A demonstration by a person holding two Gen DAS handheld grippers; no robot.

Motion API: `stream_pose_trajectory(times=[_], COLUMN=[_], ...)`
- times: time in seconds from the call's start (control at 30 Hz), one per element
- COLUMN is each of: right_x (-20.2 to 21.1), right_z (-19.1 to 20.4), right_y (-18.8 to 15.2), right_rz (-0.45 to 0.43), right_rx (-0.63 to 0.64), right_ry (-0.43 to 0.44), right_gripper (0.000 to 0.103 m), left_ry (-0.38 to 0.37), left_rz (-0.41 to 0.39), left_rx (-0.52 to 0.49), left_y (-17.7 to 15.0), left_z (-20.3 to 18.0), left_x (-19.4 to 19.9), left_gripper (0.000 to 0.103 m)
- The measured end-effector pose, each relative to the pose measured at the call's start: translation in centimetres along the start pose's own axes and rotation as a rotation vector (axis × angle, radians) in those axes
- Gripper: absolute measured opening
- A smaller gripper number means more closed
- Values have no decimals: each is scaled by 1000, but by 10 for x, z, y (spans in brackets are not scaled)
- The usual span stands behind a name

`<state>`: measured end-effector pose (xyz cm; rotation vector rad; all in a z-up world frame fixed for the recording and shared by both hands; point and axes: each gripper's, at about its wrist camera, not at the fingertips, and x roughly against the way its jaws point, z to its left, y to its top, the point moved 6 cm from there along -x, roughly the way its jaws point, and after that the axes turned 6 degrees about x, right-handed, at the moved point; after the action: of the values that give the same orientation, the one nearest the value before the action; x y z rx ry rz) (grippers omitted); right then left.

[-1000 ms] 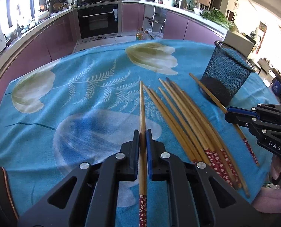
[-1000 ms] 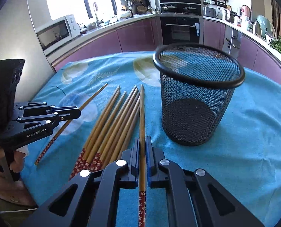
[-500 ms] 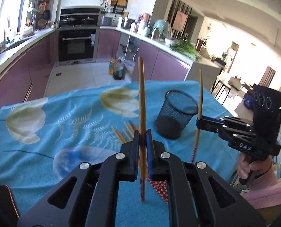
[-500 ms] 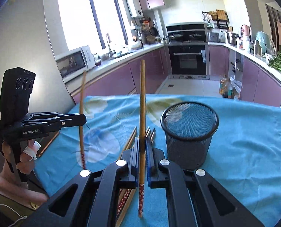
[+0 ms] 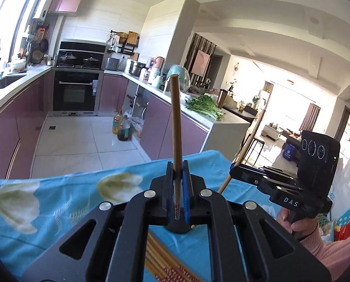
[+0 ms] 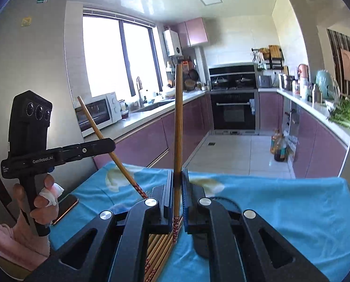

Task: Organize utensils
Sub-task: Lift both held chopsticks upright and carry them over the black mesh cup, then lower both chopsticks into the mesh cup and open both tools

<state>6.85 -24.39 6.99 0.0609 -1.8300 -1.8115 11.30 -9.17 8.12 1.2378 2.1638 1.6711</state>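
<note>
My left gripper (image 5: 176,171) is shut on a wooden chopstick (image 5: 175,122) held upright, thin end up, red patterned end down. My right gripper (image 6: 177,181) is shut on a second chopstick (image 6: 178,122), also upright. Each gripper shows in the other's view: the right one (image 5: 232,168) with its tilted chopstick (image 5: 250,138), the left one (image 6: 111,144) with its tilted chopstick (image 6: 104,131). Several more chopsticks (image 6: 159,249) lie bundled on the blue tablecloth (image 6: 280,202) below. The black mesh cup (image 6: 218,199) is mostly hidden behind my right gripper's fingers.
A phone (image 6: 65,208) lies at the table's left edge. Purple kitchen cabinets (image 6: 151,136), an oven (image 6: 233,110) and a counter with greens (image 5: 204,105) stand beyond the table. Bottles (image 5: 121,129) stand on the tiled floor.
Both grippers have lifted their chopsticks off the table and tilted upward. The views now look across the kitchen, and the mesh cup has dropped behind the fingers.
</note>
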Motion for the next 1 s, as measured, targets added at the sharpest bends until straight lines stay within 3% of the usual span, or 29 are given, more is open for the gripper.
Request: stream_pose_trajectory(times=[0.17, 0.27, 0.67, 0.8, 1.0], right_x=[0, -7, -57, -72, -85], right_z=[-18, -27, -37, -37, -42], right_y=[14, 13, -41, -47, -49], right_rz=[-26, -16, 226, 277, 284], right_rx=[19, 22, 2, -2, -52], right_ry=[-44, -75, -59, -61, -77], right_gripper=[5, 5, 5, 6, 7], left_ry=[-16, -13, 34, 38, 61], left_rz=[9, 54, 284, 309, 311], left_rx=[-34, -52, -117, -114, -117], left_y=[16, 15, -48, -58, -56], left_z=[-22, -29, -23, -7, 0], left_x=[-22, -45, -126, -138, -150], left_gripper=[8, 8, 8, 8, 10])
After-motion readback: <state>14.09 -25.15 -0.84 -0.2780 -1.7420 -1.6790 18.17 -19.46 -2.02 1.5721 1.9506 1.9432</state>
